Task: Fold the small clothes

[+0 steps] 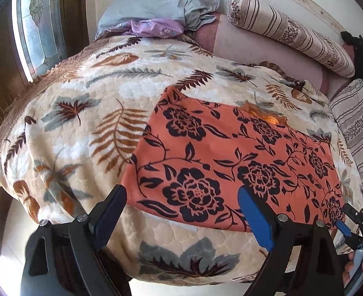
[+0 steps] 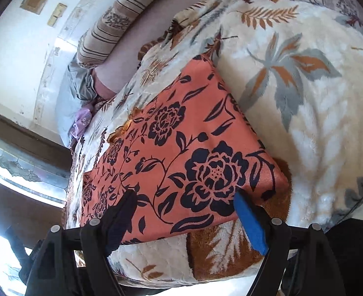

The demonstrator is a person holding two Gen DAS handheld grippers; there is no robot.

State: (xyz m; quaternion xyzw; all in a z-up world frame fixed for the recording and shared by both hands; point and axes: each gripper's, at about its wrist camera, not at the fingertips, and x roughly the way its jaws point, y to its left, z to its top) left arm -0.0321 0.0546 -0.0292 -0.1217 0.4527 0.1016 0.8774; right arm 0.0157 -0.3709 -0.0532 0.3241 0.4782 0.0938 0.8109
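My left gripper (image 1: 181,197) hangs with its jaws spread wide and nothing between them; the near left corner of the cloth (image 1: 230,157) sits just ahead, inside the gap, its edge running past my blue-padded finger (image 1: 255,219). My right gripper (image 2: 183,202) is likewise released, fingers wide apart over the cloth's near right corner, holding nothing. In the left wrist view I catch the right gripper's tip (image 1: 354,222) low on the far right, at the cloth's corner.

The cloth, orange with black flowers, lies flat as a folded rectangle straight in front of both grippers. A small orange frill (image 1: 262,113) pokes out at its far edge. Under it spreads a cream blanket (image 1: 82,128) with leaf prints, reaching out on every side of me. Beyond the cloth, far from my fingers, a striped bolster (image 1: 292,34) lies across, and to the far left of it a grey pillow (image 1: 161,5) with a lilac garment (image 1: 154,28) against it
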